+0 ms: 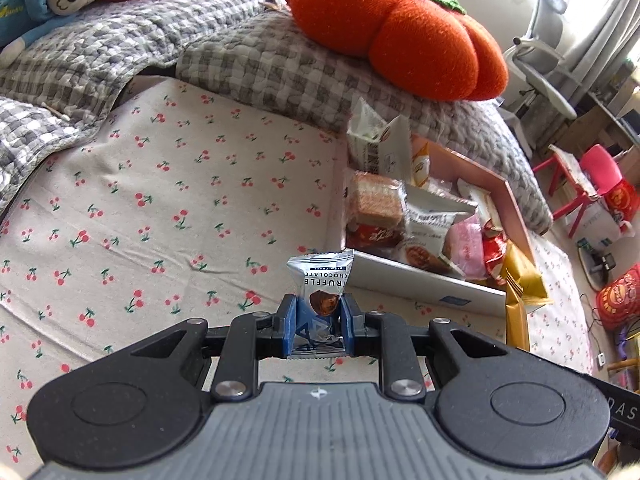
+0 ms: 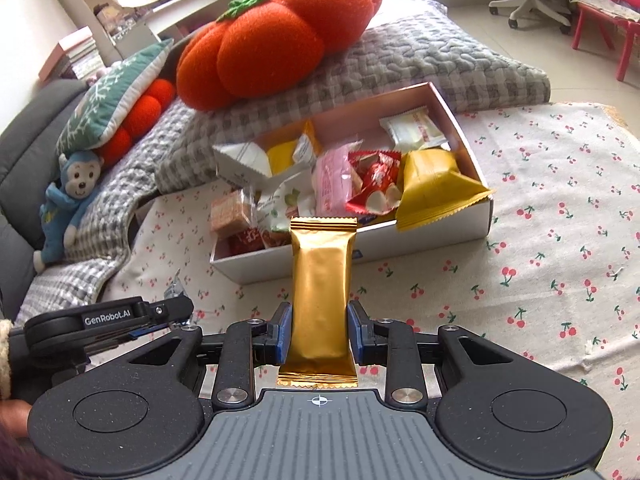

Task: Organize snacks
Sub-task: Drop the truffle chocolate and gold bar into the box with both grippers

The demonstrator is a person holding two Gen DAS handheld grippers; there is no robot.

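We hold two snacks. The chocolate truffle packet is a small silver-and-blue pillow pack with crimped ends and a picture of a brown truffle; its print, seen upside down, reads "CHOCOLATE TRUFFLE". It stands upright, pinched between the blue pads of the left gripper, above the cherry-print sheet and just short of the box's near wall.

The gold wrapper bar is a long, plain metallic-gold pack with serrated ends and no legible text. The right gripper clamps it at its lower half, upright, in front of the box.

The snack box, pink inside and white outside, lies on the sheet, filled with assorted packets: yellow, red, pink, white. Their print is too small to read.

The left gripper's housing, seen from the right wrist, reads "GenRobot.AI". An orange pumpkin cushion rests on the grey checked quilt behind the box.
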